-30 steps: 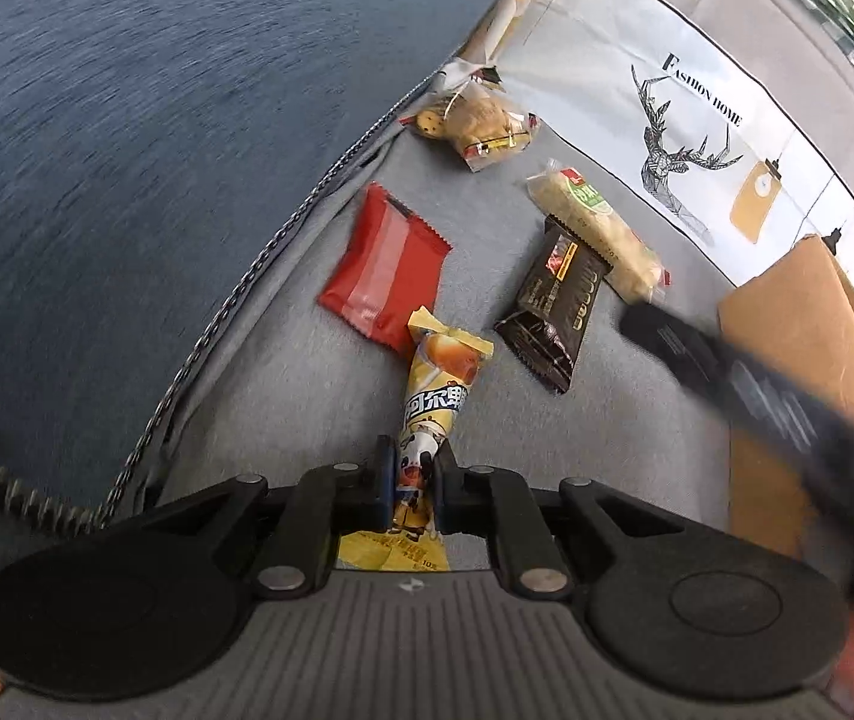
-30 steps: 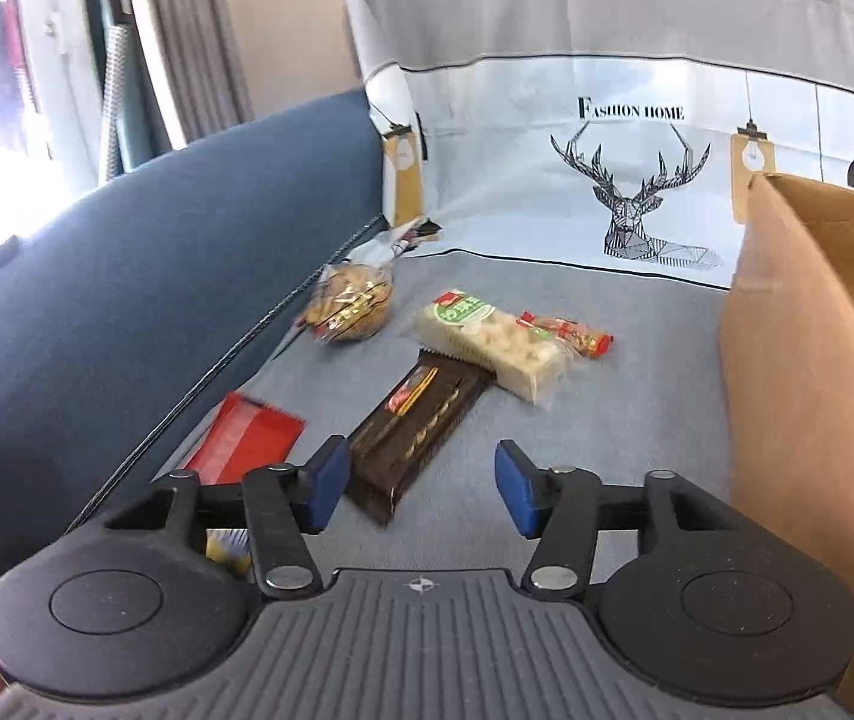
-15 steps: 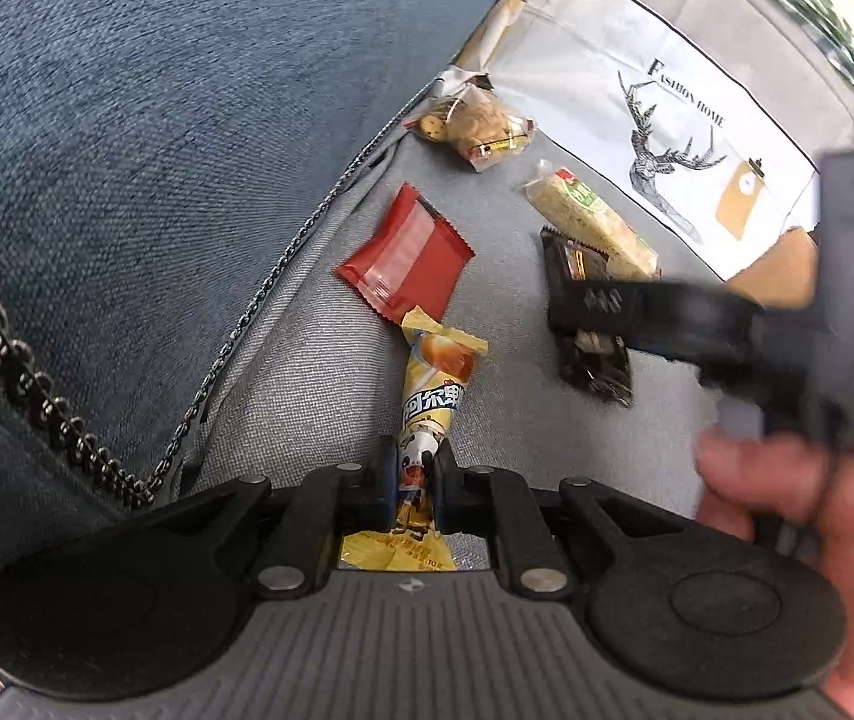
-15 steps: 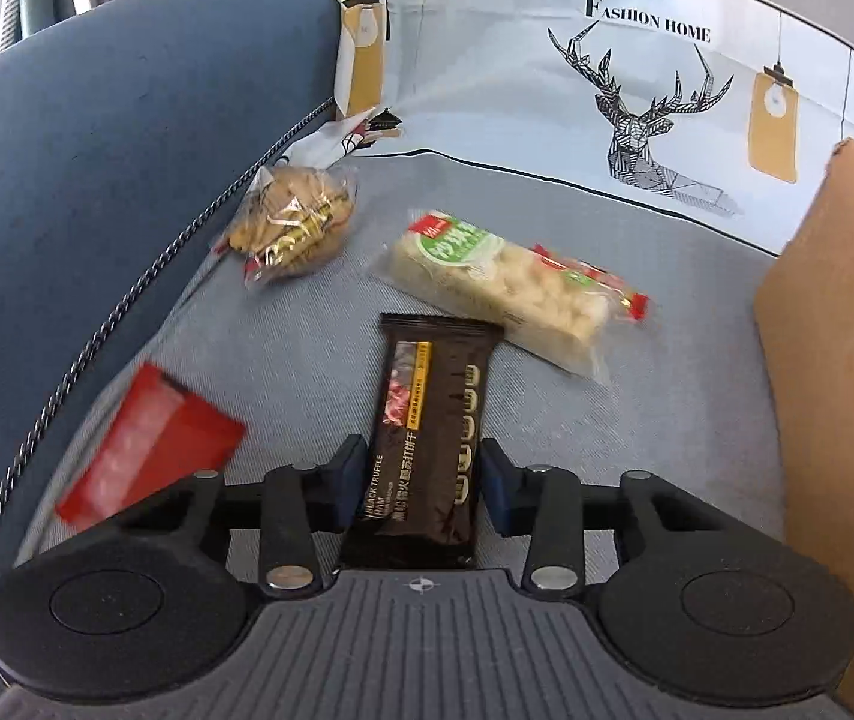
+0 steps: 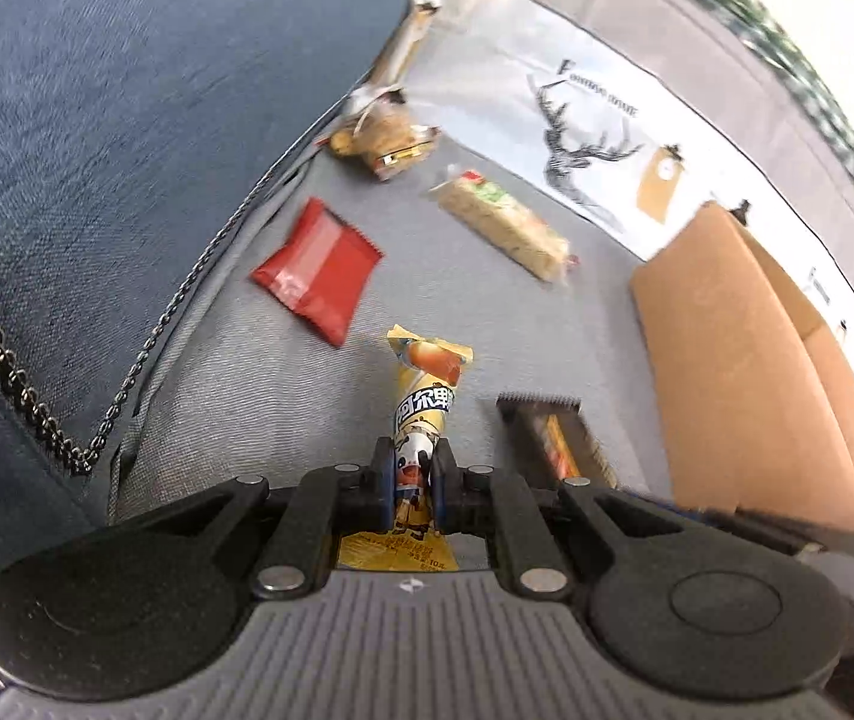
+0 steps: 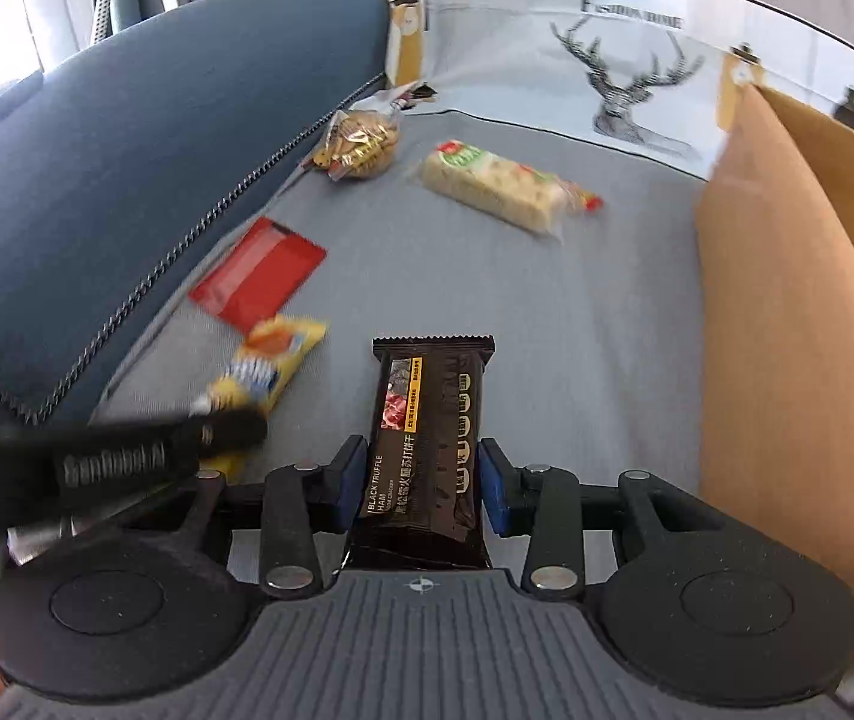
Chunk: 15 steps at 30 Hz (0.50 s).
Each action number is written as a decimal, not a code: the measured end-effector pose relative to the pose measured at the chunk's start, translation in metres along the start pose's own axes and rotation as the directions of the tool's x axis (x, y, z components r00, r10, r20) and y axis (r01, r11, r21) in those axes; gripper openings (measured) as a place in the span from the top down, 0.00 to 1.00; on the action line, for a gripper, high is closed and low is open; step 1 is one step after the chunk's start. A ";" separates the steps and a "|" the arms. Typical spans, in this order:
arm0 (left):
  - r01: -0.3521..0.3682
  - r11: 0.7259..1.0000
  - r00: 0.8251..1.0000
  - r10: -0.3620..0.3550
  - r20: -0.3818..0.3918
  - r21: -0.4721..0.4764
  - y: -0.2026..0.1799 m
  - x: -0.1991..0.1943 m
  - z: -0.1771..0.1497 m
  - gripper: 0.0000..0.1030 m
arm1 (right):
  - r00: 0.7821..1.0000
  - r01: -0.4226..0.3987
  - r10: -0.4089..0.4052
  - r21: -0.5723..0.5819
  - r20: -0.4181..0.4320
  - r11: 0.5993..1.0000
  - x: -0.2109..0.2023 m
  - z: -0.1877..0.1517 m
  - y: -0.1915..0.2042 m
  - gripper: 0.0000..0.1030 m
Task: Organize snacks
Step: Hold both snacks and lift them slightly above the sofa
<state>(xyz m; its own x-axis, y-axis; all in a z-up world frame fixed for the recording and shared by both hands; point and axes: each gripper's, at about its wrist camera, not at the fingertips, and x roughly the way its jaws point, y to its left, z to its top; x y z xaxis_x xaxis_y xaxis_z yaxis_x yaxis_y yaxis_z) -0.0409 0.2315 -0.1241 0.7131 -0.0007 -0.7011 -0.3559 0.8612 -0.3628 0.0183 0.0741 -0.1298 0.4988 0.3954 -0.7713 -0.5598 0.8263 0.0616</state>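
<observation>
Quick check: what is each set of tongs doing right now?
Left tongs: shut on the yellow snack stick.
Right tongs: shut on the dark cracker pack.

Seat cushion [image 6: 577, 312] is showing matt grey woven cloth. Blue cushion [image 5: 127, 90] at left is showing coarser matt weave, edged with twisted cord. Cardboard box [image 6: 787, 360] at right is looking matt, plain brown. Dark cracker pack [image 6: 427, 420], yellow snack pack [image 5: 424, 408] and red sachet [image 5: 319, 267] are reflecting light as glossy plastic film. Gripper bodies are appearing as matt black plastic.
</observation>
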 end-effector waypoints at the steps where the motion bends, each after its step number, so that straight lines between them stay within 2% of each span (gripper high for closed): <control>1: 0.002 1.000 1.000 -0.002 -0.002 0.003 -0.002 0.000 -0.001 0.89 | 1.000 0.009 -0.009 0.014 -0.008 1.000 0.000 -0.004 -0.002 0.60; 8: 0.004 0.999 0.999 -0.002 -0.039 0.034 -0.021 0.003 -0.011 0.89 | 1.000 0.022 -0.022 0.026 -0.010 0.999 0.009 -0.022 -0.011 0.60; 12: 0.026 1.000 0.997 -0.026 -0.074 0.001 -0.028 0.010 -0.019 0.89 | 1.000 -0.005 0.005 0.035 0.010 0.999 0.004 -0.030 -0.019 0.60; 15: 0.004 1.000 0.996 -0.006 -0.093 -0.021 -0.037 0.012 -0.017 0.89 | 1.000 -0.027 0.026 0.037 0.017 0.999 -0.002 -0.035 -0.023 0.60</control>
<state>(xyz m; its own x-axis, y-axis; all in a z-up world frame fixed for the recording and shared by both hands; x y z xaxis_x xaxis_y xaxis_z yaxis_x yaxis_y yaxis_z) -0.0291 0.1912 -0.1297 0.6559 -0.0528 -0.7530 -0.3659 0.8503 -0.3783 0.0074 0.0400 -0.1518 0.4950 0.4235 -0.7587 -0.5478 0.8299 0.1058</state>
